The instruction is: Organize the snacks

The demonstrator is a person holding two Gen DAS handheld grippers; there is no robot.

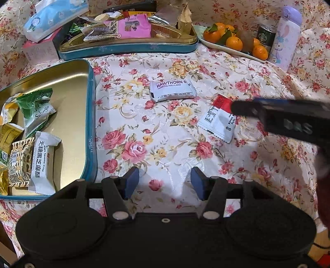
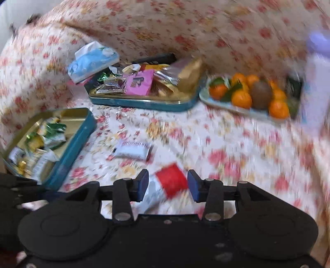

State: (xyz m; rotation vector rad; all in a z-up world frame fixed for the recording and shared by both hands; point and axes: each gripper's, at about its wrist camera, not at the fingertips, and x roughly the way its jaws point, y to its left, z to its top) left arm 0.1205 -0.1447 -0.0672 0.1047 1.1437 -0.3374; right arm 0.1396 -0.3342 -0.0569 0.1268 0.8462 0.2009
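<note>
A white packet printed "Hawthorn" [image 1: 172,90] [image 2: 133,151] lies flat on the flowered cloth in the middle. To its right lies a red-and-white packet [image 1: 218,119] [image 2: 171,181]. My right gripper [image 2: 168,185] is open just over this packet, which shows in the gap between the blue pads; in the left wrist view the right gripper [image 1: 235,107] reaches in from the right above the packet's red end. My left gripper [image 1: 164,183] is open over bare cloth with nothing between its pads. At the left, the blue-walled gold tin [image 1: 91,123] [image 2: 78,136] holds several wrapped snacks.
A second blue tin [image 1: 127,48] [image 2: 144,103] heaped with mixed packets stands at the back. Beside it are a tissue pack [image 1: 53,16], a plate of oranges [image 1: 233,39], a dark can [image 1: 265,35] and a lilac bottle [image 1: 285,37]. The right wrist view is motion-blurred.
</note>
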